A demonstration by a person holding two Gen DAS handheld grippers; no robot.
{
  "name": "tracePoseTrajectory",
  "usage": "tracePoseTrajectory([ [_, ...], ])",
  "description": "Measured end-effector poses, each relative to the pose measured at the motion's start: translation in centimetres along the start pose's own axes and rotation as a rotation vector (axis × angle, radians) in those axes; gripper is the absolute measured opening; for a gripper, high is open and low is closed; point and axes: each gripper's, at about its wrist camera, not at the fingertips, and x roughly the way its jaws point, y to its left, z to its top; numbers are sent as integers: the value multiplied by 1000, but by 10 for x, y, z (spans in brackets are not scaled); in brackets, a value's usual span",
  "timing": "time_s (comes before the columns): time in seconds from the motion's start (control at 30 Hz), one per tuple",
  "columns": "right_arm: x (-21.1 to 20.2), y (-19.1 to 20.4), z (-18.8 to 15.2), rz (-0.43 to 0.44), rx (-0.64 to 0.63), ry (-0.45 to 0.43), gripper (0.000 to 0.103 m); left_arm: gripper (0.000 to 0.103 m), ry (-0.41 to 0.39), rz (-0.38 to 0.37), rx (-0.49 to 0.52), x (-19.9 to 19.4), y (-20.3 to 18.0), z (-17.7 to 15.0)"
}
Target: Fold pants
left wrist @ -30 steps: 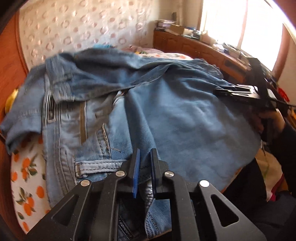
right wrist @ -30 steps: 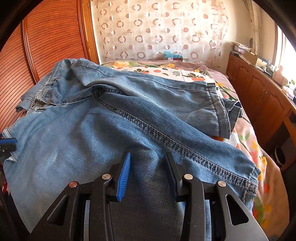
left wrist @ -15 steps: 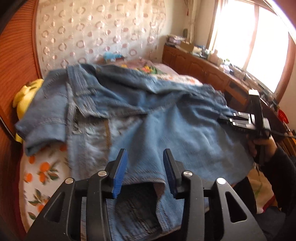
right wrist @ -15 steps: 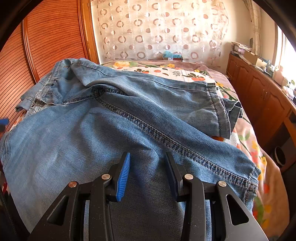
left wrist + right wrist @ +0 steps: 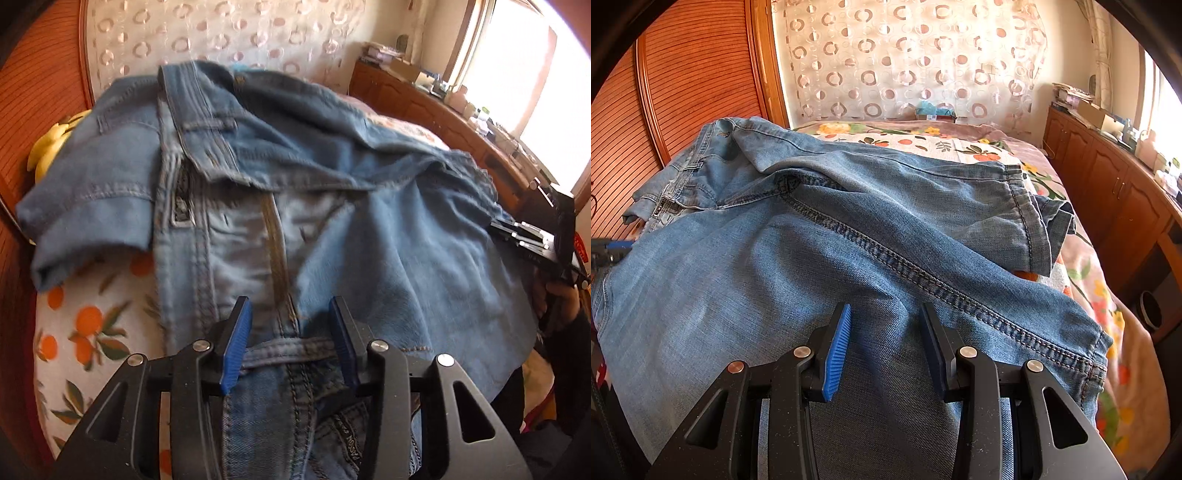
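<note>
Nearest the lens, the left gripper (image 5: 291,336) has its blue-padded fingers (image 5: 236,345) spread apart, straddling the waistband (image 5: 280,349) of the jeans (image 5: 388,251) without pinching it; the denim band runs across the gap between them, which looks like a line-up for a grab at the waist. Just ahead of this gripper the open fly and zipper (image 5: 277,243) run away from it, so the front of the jeans lies face up here. The right gripper (image 5: 884,339) likewise stands parted, hovering low over one leg near its lower end, with a small ridge of cloth rising between its pads; it holds nothing. Ahead of it and to its right the stitched inseam (image 5: 923,269) crosses diagonally, and beyond that the other leg lies folded back, its hem (image 5: 1030,225) turned toward the cabinets (image 5: 1108,192). The jeans sprawl rumpled over the flower-print bedspread (image 5: 923,142), so the folding seems barely begun. Farthest off hangs a circle-patterned curtain (image 5: 905,55).
</note>
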Motion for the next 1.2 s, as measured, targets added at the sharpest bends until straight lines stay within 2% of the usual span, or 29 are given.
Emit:
tracePoseTrajectory([
  [0.07, 0, 0, 0, 1, 1, 0, 39, 37, -5, 6, 23, 0, -6, -4],
  [0.13, 0, 0, 0, 1, 2, 0, 39, 26, -8, 46, 57, 0, -15, -8],
  [0.23, 0, 0, 0, 1, 2, -1, 39, 15, -56, 68, 70, -11, -19, -8],
  [0.27, 0, 0, 0, 1, 2, -1, 39, 15, -71, 72, 74, -15, -21, -8],
  [0.4, 0, 0, 0, 1, 2, -1, 40, 14, -242, 171, 133, -55, -36, -4],
  [0.5, 1, 0, 0, 0, 2, -1, 39, 14, -304, 167, 163, -75, -51, 4],
  [0.63, 0, 0, 0, 1, 3, -2, 40, 14, -279, 130, 198, -71, -68, 1],
  [0.93, 0, 1, 0, 1, 6, -2, 40, 17, -167, 57, 202, -28, -91, -23],
  [1.13, -4, 6, 3, -41, -14, -7, 39, 18, -161, 20, 188, -23, -95, -30],
  [1.2, -10, 14, 8, 2, -14, -27, 40, 20, -160, -5, 174, -23, -94, -32],
])
